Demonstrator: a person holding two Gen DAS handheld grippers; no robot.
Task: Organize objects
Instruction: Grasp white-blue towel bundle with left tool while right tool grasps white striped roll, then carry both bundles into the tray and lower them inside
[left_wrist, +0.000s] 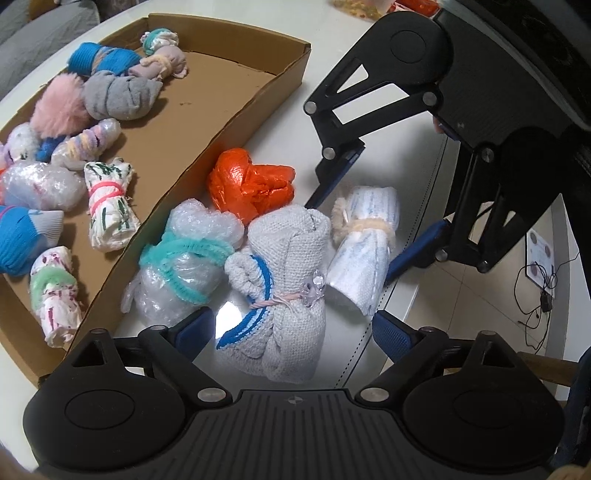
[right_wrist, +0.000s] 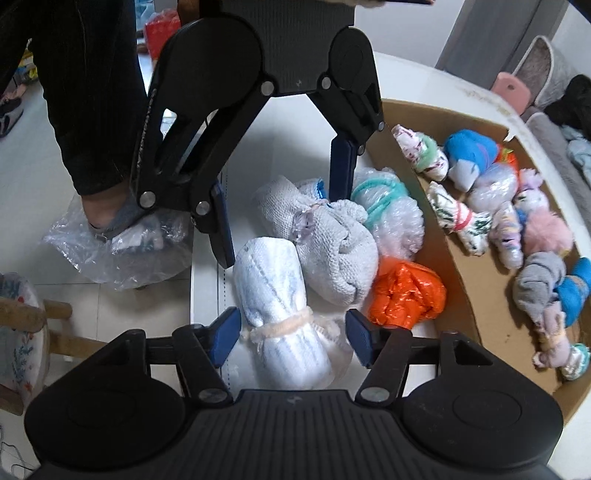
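Observation:
Four bundles lie on the white table beside a cardboard tray (left_wrist: 229, 122): a grey knit bundle with blue stripes (left_wrist: 284, 280), a bubble-wrap bundle with a teal tie (left_wrist: 184, 262), an orange plastic bundle (left_wrist: 251, 184) and a white-blue cloth roll (left_wrist: 364, 243). My left gripper (left_wrist: 291, 328) is open, its jaws either side of the grey knit bundle (right_wrist: 328, 240). My right gripper (right_wrist: 290, 334) is open around the white-blue roll (right_wrist: 277, 306), not touching it. The right gripper also shows in the left wrist view (left_wrist: 369, 225).
The tray (right_wrist: 465, 266) holds several tied bundles, such as a grey one (left_wrist: 114, 94), a pink fluffy one (left_wrist: 61, 107) and a blue one (left_wrist: 99, 59). The table edge (left_wrist: 399, 295) runs close on the right. A clear plastic bag (right_wrist: 110, 243) lies on the floor.

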